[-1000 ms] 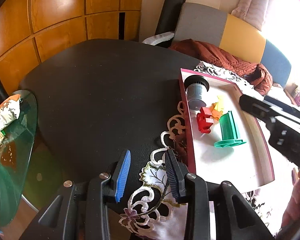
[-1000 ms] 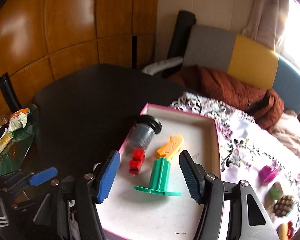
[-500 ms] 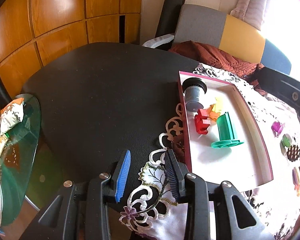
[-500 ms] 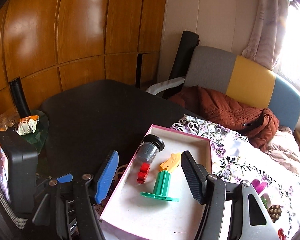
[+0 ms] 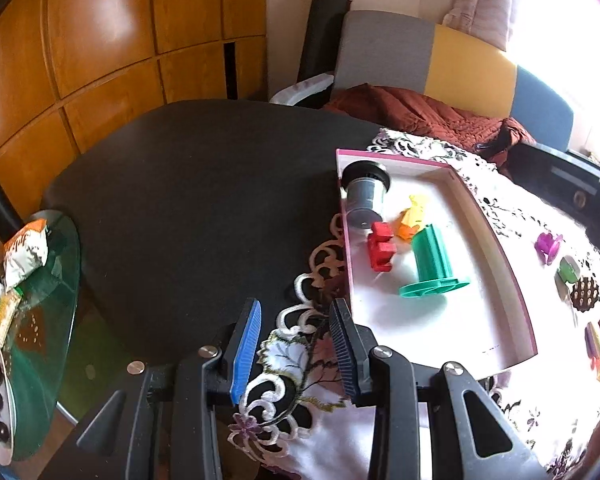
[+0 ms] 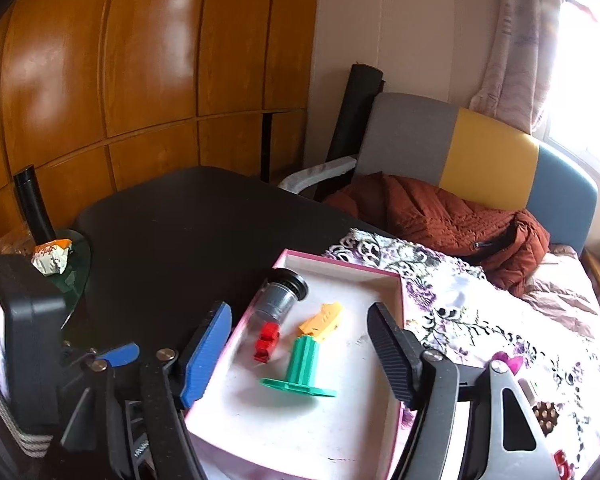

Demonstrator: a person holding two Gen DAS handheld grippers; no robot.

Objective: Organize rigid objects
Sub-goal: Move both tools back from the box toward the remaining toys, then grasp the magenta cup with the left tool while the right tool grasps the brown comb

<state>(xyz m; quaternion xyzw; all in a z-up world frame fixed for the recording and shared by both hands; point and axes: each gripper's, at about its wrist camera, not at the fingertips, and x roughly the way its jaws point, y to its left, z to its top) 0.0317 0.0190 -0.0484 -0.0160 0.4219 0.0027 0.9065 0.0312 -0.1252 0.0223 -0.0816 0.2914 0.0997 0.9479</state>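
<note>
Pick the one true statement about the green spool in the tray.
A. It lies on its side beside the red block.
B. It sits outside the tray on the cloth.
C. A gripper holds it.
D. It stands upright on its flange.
A: the green spool lies tipped over in the tray, next to the red block.

Plastic toys in a matt tray, amid cloth, glass and gloss

The pink-rimmed white tray looks matt and smooth, holding a glossy green plastic flanged piece and a red plastic block. Under it lie a lacy embroidered cloth and a matt black round table. The orange wooden wall panels shine glossily; the green round side table looks like glass.
</note>
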